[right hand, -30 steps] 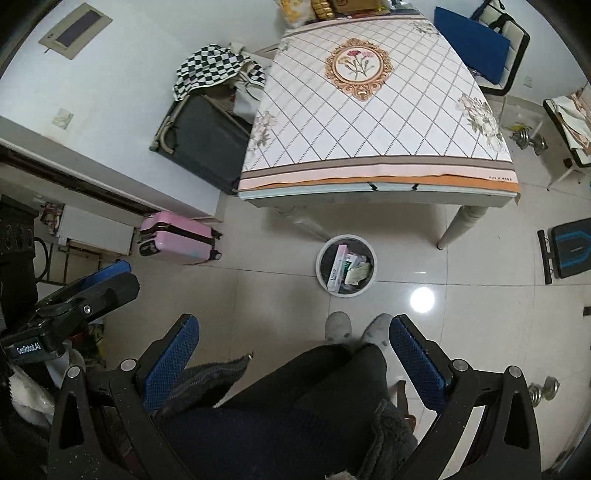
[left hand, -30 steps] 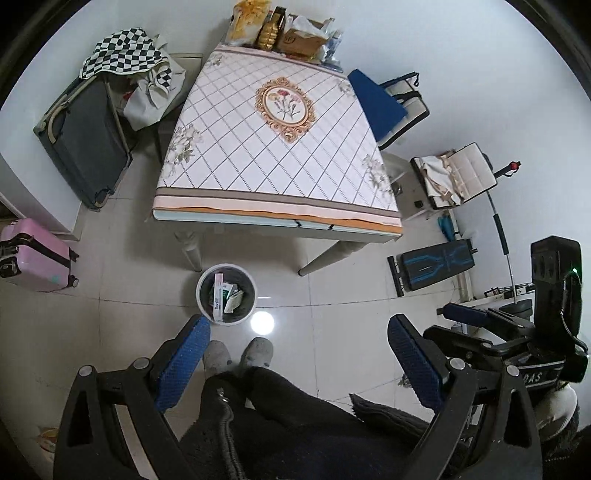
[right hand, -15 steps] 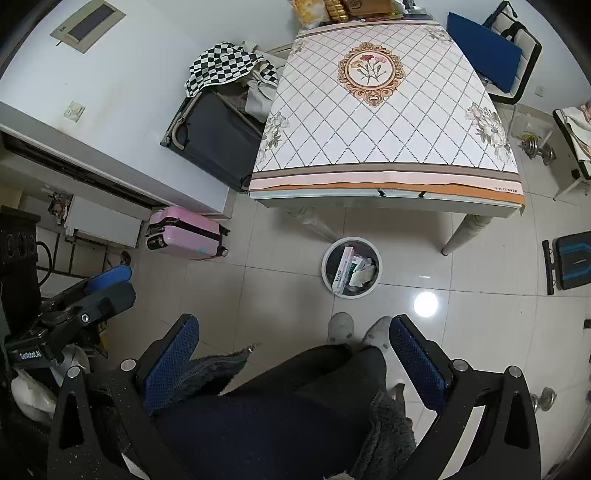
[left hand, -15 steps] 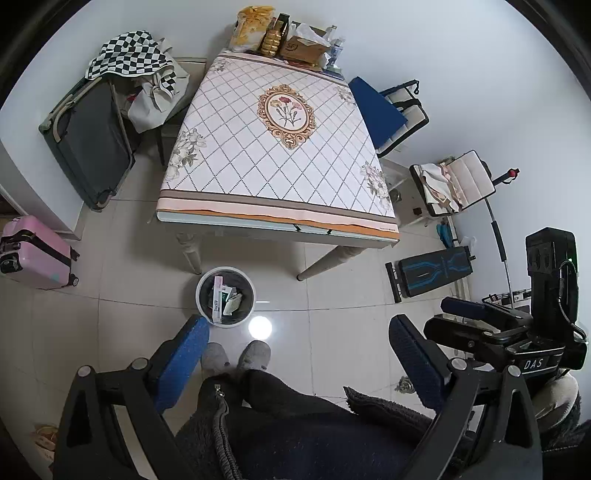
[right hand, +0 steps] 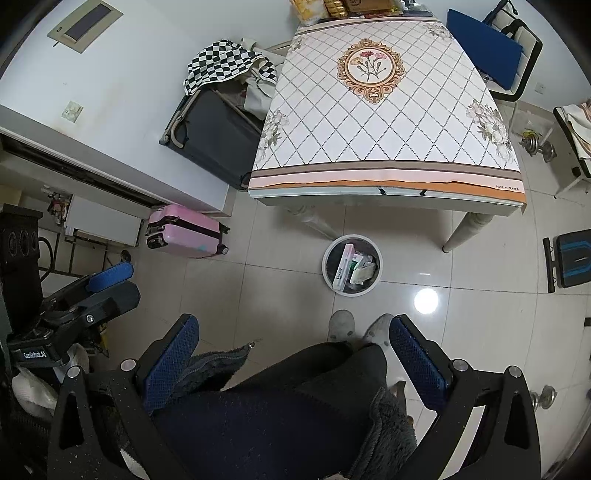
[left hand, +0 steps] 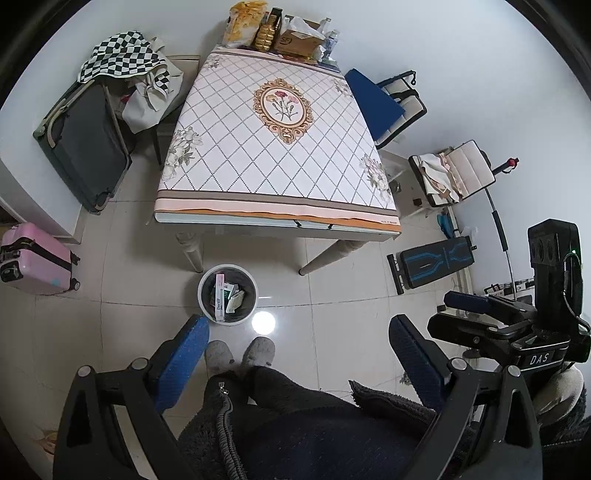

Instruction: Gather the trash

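Note:
A round grey trash bin [left hand: 207, 295] [right hand: 328, 275] stands on the tiled floor in front of the table, with a long white box and crumpled wrappers inside. Both grippers are held high above the floor, looking down over the person's dark legs and grey slippers [left hand: 240, 352]. My left gripper [left hand: 299, 363] is open with nothing between its blue pads. My right gripper [right hand: 295, 360] is open and empty too. Each gripper shows at the edge of the other's view. The table [left hand: 258, 155] [right hand: 369, 129] has a diamond-patterned cloth, with bags and boxes [left hand: 280, 31] only at its far edge.
A pink suitcase [left hand: 29, 258] [right hand: 184, 232] and a dark open suitcase [left hand: 85, 147] lie on the left. A blue-cushioned chair [left hand: 376, 99], a folding chair [left hand: 454, 173] and a workout bench [left hand: 432, 262] stand on the right. Dumbbells [right hand: 535, 146] lie on the floor.
Both grippers have risen and pulled back, so the table and bin look smaller and farther. Both stay open and empty.

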Available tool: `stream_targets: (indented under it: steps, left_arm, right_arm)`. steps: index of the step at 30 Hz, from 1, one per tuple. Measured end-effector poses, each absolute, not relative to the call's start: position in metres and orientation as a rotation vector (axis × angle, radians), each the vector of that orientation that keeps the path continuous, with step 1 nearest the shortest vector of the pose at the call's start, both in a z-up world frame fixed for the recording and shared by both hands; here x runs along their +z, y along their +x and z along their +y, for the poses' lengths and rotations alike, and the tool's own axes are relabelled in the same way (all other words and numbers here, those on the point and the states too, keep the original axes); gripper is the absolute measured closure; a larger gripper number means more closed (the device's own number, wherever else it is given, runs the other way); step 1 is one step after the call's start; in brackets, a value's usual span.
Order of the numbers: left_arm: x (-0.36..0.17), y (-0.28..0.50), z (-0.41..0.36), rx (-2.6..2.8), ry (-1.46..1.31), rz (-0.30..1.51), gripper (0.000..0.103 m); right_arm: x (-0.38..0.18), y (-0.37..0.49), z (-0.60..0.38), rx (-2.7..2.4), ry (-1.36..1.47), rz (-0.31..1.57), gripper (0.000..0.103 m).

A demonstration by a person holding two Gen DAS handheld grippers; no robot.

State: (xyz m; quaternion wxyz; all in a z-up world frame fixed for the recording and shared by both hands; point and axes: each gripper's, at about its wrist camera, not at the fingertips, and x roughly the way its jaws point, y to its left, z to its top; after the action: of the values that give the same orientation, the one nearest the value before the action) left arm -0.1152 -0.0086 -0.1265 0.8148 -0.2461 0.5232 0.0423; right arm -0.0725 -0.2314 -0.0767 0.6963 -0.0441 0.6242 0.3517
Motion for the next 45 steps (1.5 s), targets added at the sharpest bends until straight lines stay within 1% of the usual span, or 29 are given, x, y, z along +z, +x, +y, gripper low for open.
stream_targets:
  steps: [15, 45]
  left_arm:
    - [-0.127, -0.105, -0.013, 0.069, -0.499, 1.139, 0.003]
    - [-0.119, -0.104, -0.010, 0.082, -0.477, 1.130, 0.003]
  right_arm:
    - [-0.082, -0.071, -0.235, 0.781, -0.072, 1.407, 0.000]
    - [-0.077, -0.070, -0.235, 0.780, -0.065, 1.398, 0.000]
